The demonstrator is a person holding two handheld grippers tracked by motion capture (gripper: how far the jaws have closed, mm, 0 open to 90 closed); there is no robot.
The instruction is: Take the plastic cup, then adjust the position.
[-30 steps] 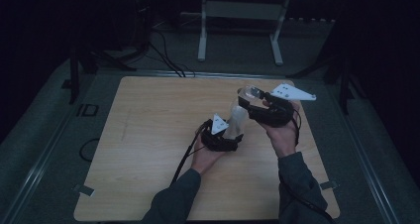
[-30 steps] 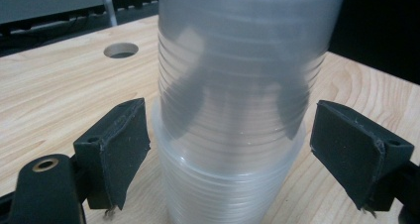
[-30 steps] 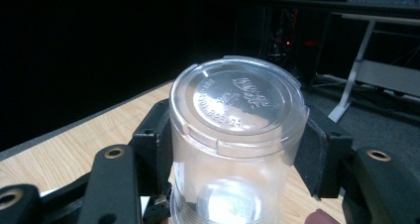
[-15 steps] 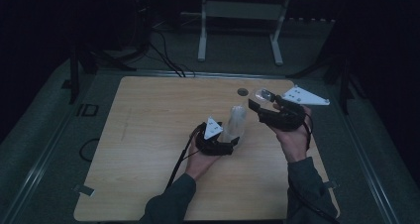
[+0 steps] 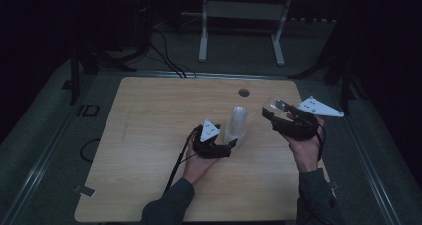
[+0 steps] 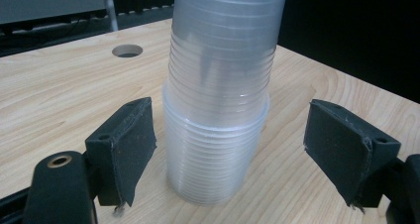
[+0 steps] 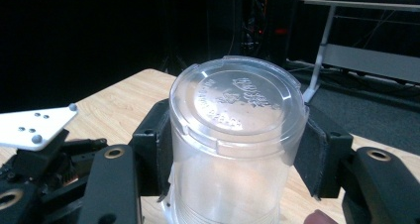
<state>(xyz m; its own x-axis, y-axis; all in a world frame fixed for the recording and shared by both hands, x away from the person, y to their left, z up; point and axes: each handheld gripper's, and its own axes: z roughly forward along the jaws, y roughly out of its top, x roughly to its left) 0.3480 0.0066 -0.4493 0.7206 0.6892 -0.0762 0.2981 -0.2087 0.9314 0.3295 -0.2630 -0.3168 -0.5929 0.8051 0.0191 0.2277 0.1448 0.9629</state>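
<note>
- Left tool (image 5: 230, 146): the jaws stand wide apart, one on each side of the stack of clear ribbed plastic cups (image 5: 236, 126). In the left gripper view a gap shows between each black pad and the stack (image 6: 218, 110), so nothing is gripped.
- Left tool, position: it sits low over the light wooden tabletop (image 5: 149, 150), right of the tabletop's centre, with a hand under it and a white three-cornered plate on top.
- Right tool (image 5: 272, 109): the jaws are closed on a single clear plastic cup (image 5: 274, 104). In the right gripper view both pads press the wall of that cup (image 7: 236, 135), and its embossed round base faces the camera.
- Right tool, position: it is held above the tabletop near the right edge, raised in the person's hand, with its white plate pointing toward the right edge.
- Stack of cups: it stands upright, mouth down, on the tabletop just right of centre. The upper cups are nested over a slightly wider lower cup.
- Single cup: it is clear of the tabletop, tilted, and apart from the stack, to the stack's right.
- Tabletop: a round hole (image 5: 243, 92) lies near the far edge, beyond the stack.
</note>
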